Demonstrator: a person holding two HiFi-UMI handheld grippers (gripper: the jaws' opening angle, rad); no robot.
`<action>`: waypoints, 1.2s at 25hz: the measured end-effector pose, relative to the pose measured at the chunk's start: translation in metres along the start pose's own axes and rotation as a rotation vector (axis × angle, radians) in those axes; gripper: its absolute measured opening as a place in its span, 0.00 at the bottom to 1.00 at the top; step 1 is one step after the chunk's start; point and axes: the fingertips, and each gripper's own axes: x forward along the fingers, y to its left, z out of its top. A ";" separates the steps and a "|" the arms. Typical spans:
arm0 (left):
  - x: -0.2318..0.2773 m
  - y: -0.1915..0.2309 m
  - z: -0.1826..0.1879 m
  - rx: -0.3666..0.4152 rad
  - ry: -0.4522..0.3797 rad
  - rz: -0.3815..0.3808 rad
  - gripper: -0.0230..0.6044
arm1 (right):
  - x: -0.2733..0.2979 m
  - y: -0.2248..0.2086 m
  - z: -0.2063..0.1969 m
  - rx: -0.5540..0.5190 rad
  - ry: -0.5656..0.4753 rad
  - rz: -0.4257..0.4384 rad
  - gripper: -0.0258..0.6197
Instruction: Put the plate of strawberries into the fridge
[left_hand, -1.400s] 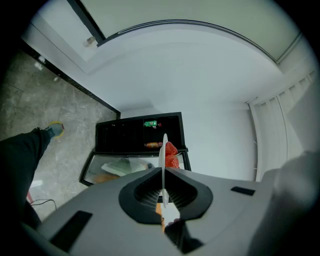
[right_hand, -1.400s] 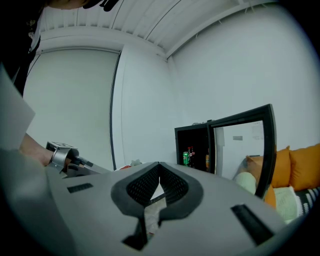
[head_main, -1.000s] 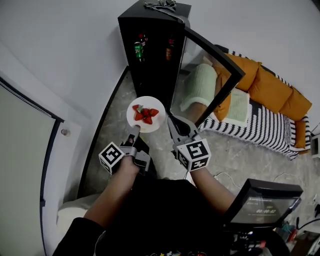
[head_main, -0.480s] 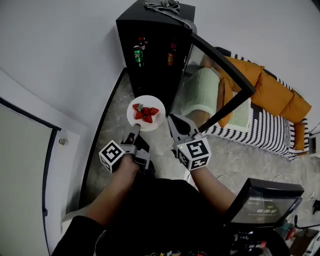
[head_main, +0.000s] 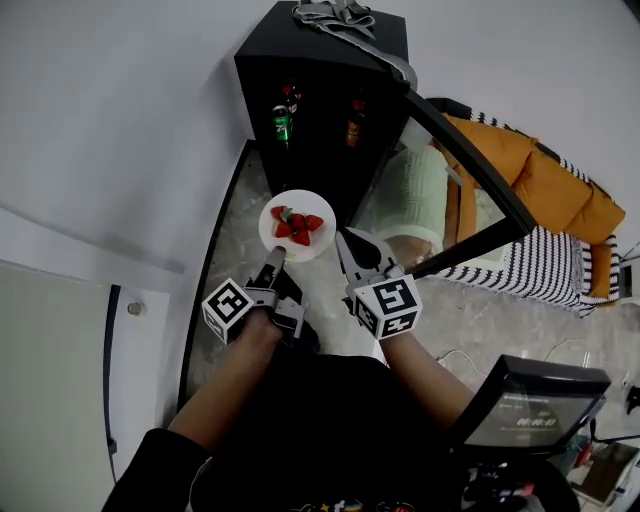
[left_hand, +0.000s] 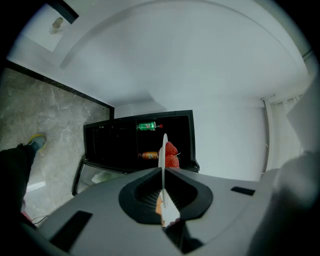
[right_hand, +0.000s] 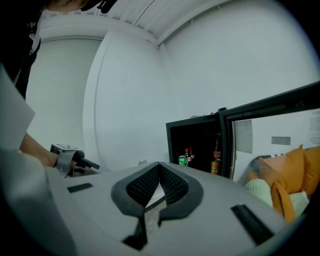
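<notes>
Gripped the plate (head_main: 318, 243) by its near rim in the left gripper (head_main: 273, 262), jaws pinched tight on the thin white edge, with the strawberries (head_main: 297, 228) heaped at its middle. Held it in the air just before the open front of the fridge (head_main: 322, 75), outside it and off any shelf. Held the right gripper (head_main: 348, 243) just beside the plate's right edge, jaws pressed together on nothing. Judged as the carrying-in step: called next for a level push forward onto a free shelf, clear of the green can (head_main: 283, 125) and the bottle (head_main: 353, 130) inside, then a release. Found no table beneath, only grey stone floor (head_main: 238, 245); white wall (head_main: 120, 130) to the left, glass fridge door (head_main: 455, 200) swung open to the right, orange sofa cushions (head_main: 540, 180) beyond it.
</notes>
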 end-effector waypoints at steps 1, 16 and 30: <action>0.005 -0.003 0.007 0.001 0.008 0.001 0.07 | 0.008 -0.001 0.005 0.004 -0.001 -0.006 0.05; 0.090 -0.026 0.092 0.029 0.144 0.027 0.07 | 0.102 -0.034 0.036 0.077 -0.012 -0.161 0.05; 0.100 -0.025 0.092 0.018 0.200 0.055 0.07 | 0.103 -0.039 0.037 0.108 0.003 -0.220 0.05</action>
